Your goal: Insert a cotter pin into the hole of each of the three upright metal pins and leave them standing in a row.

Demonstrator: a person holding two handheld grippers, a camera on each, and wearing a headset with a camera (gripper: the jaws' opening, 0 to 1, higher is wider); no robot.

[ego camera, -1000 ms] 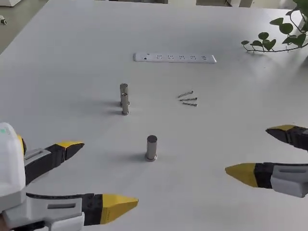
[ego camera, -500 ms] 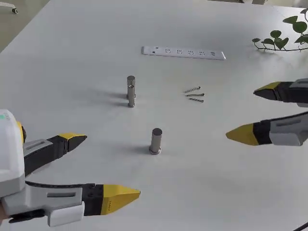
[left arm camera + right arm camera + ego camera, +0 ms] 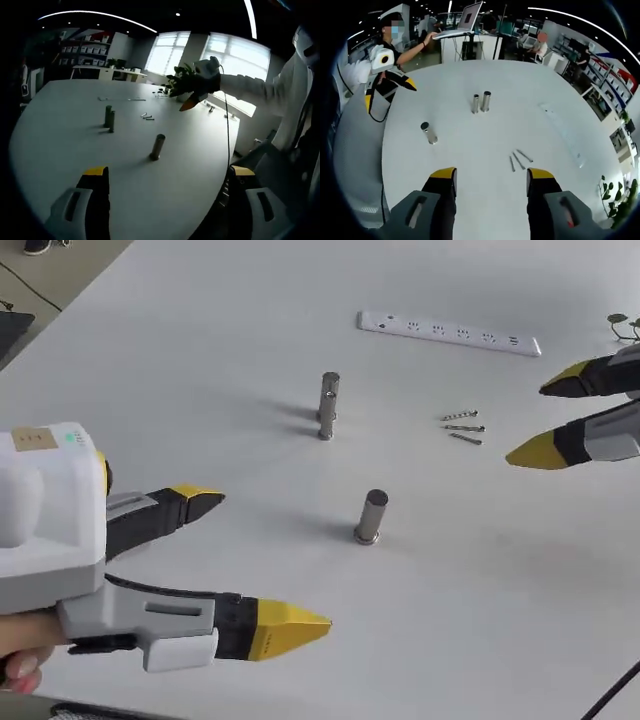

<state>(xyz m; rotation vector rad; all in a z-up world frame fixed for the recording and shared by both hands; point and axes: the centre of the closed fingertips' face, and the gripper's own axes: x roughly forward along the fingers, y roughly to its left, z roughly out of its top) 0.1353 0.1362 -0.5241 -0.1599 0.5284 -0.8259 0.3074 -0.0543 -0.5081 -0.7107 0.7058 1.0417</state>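
Right tool [image 3: 492,175], gaping and empty like the left tool [image 3: 169,172], sits nearer: three thin grey metal cotter pins [image 3: 518,159] lie at its one o'clock.

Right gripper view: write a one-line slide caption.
Open right gripper faces three cotter pins; three metal pins stand beyond on the table.

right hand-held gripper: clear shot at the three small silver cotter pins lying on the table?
Probably yes. The right hand-held gripper hangs open close to the three small silver cotter pins, with only bare white table between them; the upright grey metal pins stand off on the pins' far side.
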